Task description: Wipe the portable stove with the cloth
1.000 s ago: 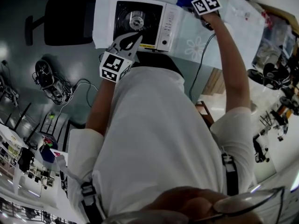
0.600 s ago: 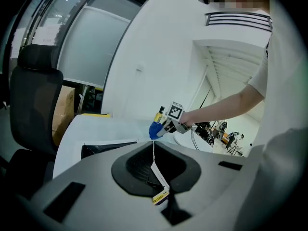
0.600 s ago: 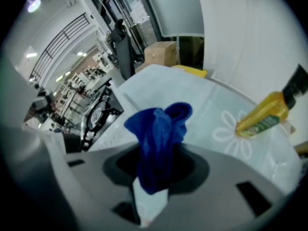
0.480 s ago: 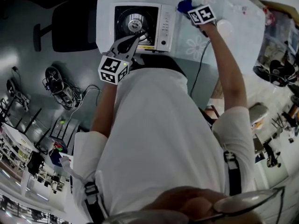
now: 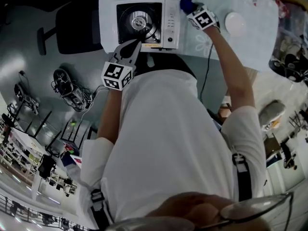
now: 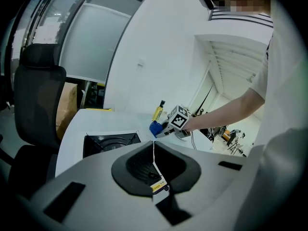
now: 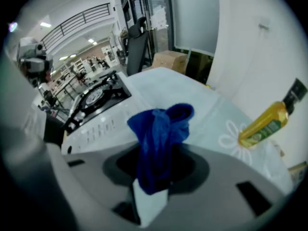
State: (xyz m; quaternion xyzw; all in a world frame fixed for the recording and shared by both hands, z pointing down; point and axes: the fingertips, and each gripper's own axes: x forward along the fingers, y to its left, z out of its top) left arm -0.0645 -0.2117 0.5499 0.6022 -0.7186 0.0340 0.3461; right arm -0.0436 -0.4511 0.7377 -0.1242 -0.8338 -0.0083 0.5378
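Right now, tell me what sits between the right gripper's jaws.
A bunched blue cloth, clamped by the right gripper and sticking out beyond it. The cloth's lower end is covered by the jaws.

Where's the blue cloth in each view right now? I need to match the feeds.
Head view: the blue cloth sits at the top, just right of the portable stove.
Left gripper view: mid-frame, just right of the stove.
Right gripper view: centre, clamped in the right gripper.
Shared landmark: the stove, left of the cloth in all three.
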